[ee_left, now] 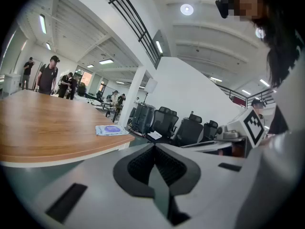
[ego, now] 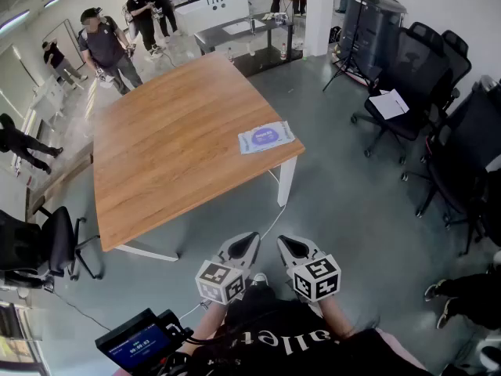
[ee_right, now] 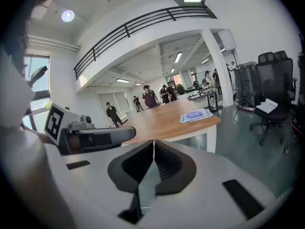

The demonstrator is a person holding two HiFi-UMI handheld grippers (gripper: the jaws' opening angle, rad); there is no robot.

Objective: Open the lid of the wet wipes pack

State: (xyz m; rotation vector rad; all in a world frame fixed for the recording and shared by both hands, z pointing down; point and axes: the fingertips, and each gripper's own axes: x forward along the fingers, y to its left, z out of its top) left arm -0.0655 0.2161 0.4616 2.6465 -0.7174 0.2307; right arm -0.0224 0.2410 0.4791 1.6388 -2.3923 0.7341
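The wet wipes pack [ego: 266, 137] is a flat pale-blue pack with a purple label. It lies near the right front corner of the wooden table [ego: 172, 139], lid down. It also shows small in the left gripper view [ee_left: 112, 130] and the right gripper view [ee_right: 196, 116]. My left gripper [ego: 249, 244] and right gripper [ego: 288, 245] hang side by side close to my body, well short of the table, over the grey floor. Both have their jaws pressed together with nothing between them [ee_left: 154, 149] [ee_right: 153, 143].
Black office chairs [ego: 423, 84] stand at the right, one with papers [ego: 389, 103] on its seat. Another chair [ego: 35, 245] is at the left of the table. Several people [ego: 106, 45] stand beyond the table's far end. A small screen device [ego: 139, 341] sits by my left side.
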